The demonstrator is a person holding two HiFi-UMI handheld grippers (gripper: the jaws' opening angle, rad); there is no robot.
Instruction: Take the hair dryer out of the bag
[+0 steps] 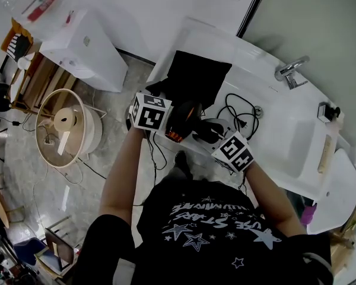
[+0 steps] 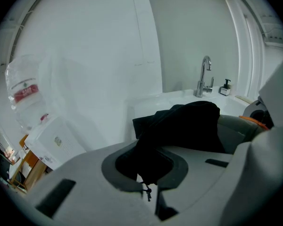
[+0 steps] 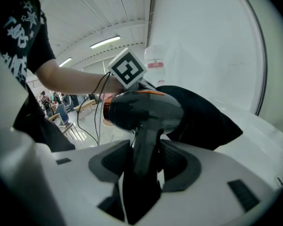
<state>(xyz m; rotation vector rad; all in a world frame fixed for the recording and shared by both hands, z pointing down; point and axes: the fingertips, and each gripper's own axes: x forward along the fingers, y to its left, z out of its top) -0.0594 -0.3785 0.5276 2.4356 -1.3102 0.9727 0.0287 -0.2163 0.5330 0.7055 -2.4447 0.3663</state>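
Left gripper (image 2: 148,185) is fully closed, pinching a fold of the black bag (image 2: 188,124). The right gripper (image 3: 142,161) stands about half open, its jaws clamped on the handle of the dryer (image 3: 144,108), which hangs in the air just in front of the bag and appears clear of it. Risks, as judged: the heavy head may pivot or slide on the smooth handle, and the cord (image 1: 236,113), if it is the dryer's, may snag the bag and drag it along
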